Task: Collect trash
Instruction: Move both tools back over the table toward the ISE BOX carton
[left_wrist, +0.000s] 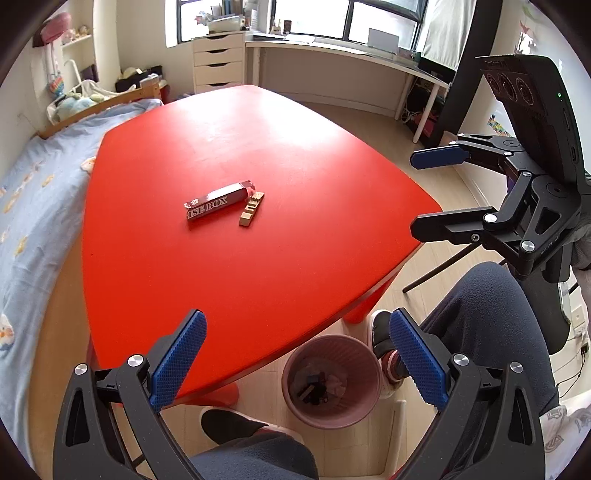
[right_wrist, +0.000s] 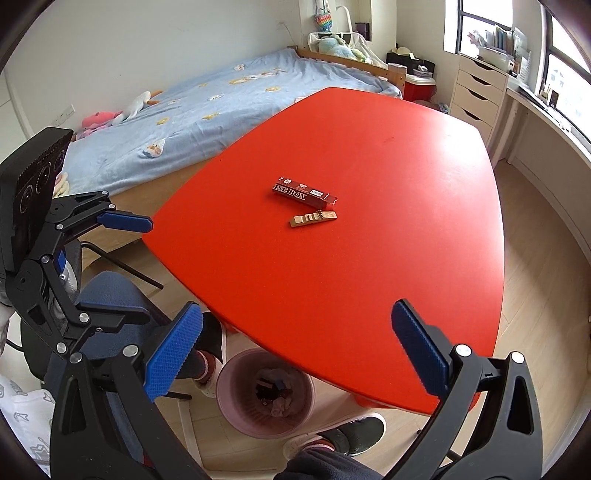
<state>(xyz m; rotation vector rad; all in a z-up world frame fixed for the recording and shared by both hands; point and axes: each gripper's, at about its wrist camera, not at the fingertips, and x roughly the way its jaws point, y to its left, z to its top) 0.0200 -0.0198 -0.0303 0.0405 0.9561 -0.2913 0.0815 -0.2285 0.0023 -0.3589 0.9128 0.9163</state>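
Left wrist view: the left gripper sits low in the frame with its blue pads spread wide and nothing between them, hovering above the near edge of the red table. Right of centre in that same view the right gripper hangs beside the table's corner, its jaws likewise parted and empty.

Two pieces remain on the tabletop near the frame's middle: a dark red carton printed "ISE BOX", one end torn open, and a small tan cardboard strip just beside that open end, possibly touching it. At bottom centre a pink wastebasket stands on the floor, partly tucked under the table's edge, with some scraps already inside. So I judge the job partly done, with these two pieces left.

Nothing lies between the grippers and the trash. The person's knees and shoes crowd the basket on either side, and the table edge overhangs part of its rim.
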